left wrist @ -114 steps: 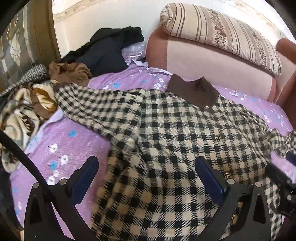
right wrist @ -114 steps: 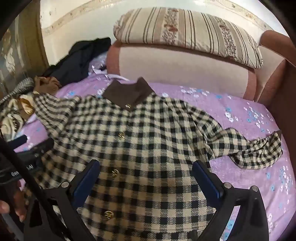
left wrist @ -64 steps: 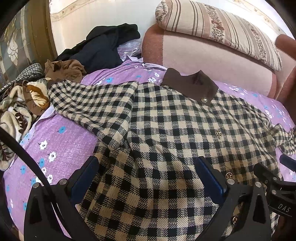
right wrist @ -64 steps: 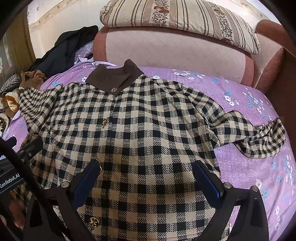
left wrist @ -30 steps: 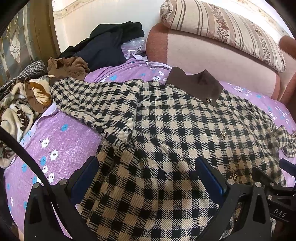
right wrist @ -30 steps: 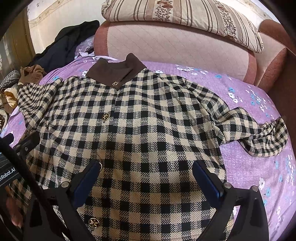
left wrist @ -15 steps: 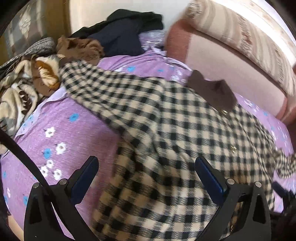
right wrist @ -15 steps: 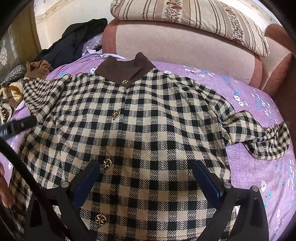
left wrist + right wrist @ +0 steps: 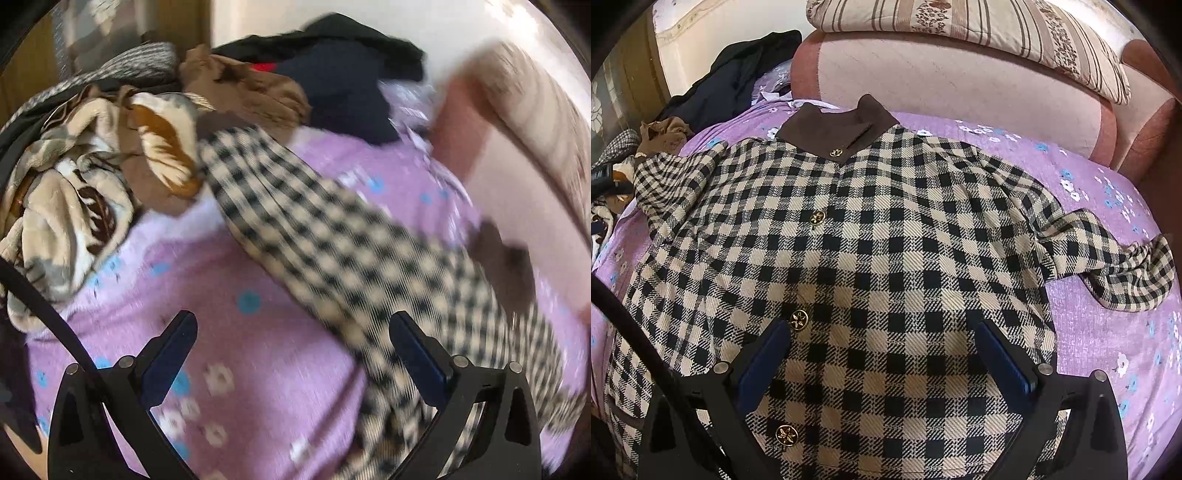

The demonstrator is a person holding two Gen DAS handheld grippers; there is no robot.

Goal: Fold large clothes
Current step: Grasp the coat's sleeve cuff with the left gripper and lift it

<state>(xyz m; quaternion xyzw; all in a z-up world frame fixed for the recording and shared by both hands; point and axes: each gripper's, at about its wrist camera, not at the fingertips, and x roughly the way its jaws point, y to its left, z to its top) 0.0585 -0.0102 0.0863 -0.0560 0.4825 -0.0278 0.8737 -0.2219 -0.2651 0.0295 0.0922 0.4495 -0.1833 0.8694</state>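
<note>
Checked coat (image 9: 871,236) lies face up and spread flat on the purple floral bedspread (image 9: 1108,332), buttons up, brown collar (image 9: 834,129) at the far end toward the pink headboard (image 9: 960,85). My right gripper (image 9: 882,354) hovers over the coat's lower front, jaws spread wide and gripping nothing; checked cloth fills the gap between the blue pads (image 9: 764,362). One gold button (image 9: 799,319) sits just ahead of my left pad, another (image 9: 785,435) shows lower down inside the left jaw. Far beyond the right jaw the coat's one sleeve (image 9: 1108,258) trails off crumpled on the bedspread. Striped pillow (image 9: 979,33) rests on top of the headboard.

Left view is motion-blurred. My left gripper (image 9: 291,362) is also released, jaws wide apart, nothing held. Between them I see mostly bare bedspread (image 9: 240,350); the coat's other sleeve (image 9: 295,221) runs diagonally from far ahead-left down past the right jaw, where the coat (image 9: 461,314) body lies. Ahead and left of the jaws sits a heap: patterned blanket (image 9: 74,199), brown garment (image 9: 243,88), dark clothes (image 9: 343,81) behind. Sleeve end touches the heap. Collar (image 9: 506,269) is a dark smear ahead-right.
</note>
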